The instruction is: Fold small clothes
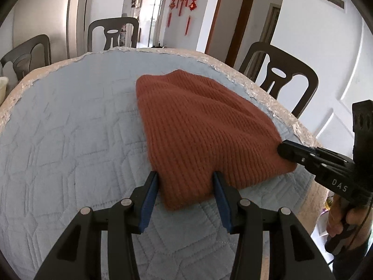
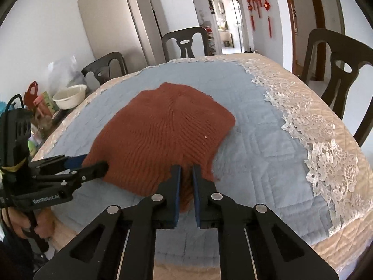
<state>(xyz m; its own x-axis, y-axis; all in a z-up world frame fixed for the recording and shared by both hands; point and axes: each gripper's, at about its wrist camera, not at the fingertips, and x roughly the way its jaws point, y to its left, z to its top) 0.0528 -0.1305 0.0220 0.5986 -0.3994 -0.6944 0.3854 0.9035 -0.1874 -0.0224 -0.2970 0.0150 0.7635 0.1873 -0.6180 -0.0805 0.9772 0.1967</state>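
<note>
Rust-coloured ribbed knit hat (image 1: 200, 126) is judged soft, light and limp; right gripper (image 2: 186, 170) pinches its near hem, left gripper (image 1: 185, 177) straddles the hem corner half-spread, unclamped.

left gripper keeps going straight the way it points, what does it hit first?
The knit hat. Its near edge already lies between the open left gripper fingers, so going on would push into the hat, then likely the quilt under it.

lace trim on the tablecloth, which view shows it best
The right wrist view: the lace trim runs large and sharp down the table's right side, floral pattern clear. The left wrist view shows only a thin, pale strip of it along the far table edge, no pattern readable.
</note>
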